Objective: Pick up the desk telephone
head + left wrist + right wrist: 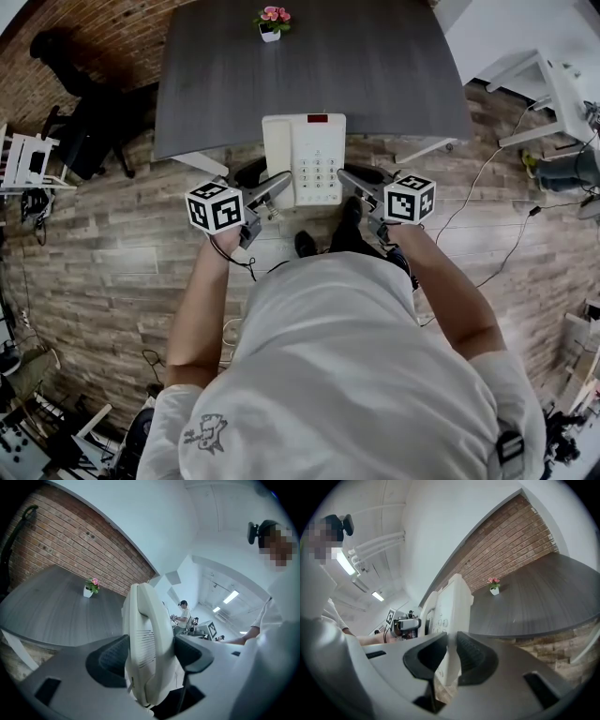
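Observation:
The cream desk telephone [305,157] hangs in the air at the near edge of the grey table [375,66], carried between both grippers. My left gripper [278,185] is shut on its left side, where the handset [147,644] fills the gap between the dark pads. My right gripper [349,180] is shut on the thin right edge of the telephone [449,620], keypad side facing left in the right gripper view. The phone's red display and keypad face up in the head view.
A small white pot with pink flowers [272,22] stands at the far edge of the table. Below is a wood-plank floor [103,272] with cables [487,169]. A black chair [84,122] sits left of the table, white furniture [553,84] right.

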`<state>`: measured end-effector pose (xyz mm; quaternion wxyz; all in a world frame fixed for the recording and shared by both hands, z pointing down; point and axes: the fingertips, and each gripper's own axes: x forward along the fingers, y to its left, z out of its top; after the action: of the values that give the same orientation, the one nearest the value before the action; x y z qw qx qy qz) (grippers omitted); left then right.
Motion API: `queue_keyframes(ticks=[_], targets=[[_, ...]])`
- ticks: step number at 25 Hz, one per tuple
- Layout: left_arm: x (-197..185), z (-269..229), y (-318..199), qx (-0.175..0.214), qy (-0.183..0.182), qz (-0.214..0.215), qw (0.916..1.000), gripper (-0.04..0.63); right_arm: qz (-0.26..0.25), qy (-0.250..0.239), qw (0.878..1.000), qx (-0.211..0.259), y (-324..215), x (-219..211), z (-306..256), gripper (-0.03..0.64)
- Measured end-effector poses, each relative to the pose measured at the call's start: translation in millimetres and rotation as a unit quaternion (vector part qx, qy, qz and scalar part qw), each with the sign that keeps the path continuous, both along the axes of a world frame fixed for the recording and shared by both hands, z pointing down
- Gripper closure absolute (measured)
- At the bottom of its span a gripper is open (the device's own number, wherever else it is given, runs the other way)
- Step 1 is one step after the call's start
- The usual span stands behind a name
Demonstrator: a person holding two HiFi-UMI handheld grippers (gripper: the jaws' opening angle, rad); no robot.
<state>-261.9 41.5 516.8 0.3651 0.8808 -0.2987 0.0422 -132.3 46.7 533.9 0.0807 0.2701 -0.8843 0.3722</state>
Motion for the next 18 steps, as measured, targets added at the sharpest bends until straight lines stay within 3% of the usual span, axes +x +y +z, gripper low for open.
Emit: queue_keyframes(ticks=[18], targets=[[-0.3,1.8,-0.6,-0.002,0.006,-0.011,0.9999,0.272,-0.008,0.002,1.000,0.004,-3.2,0.2,-1.1,0.546]])
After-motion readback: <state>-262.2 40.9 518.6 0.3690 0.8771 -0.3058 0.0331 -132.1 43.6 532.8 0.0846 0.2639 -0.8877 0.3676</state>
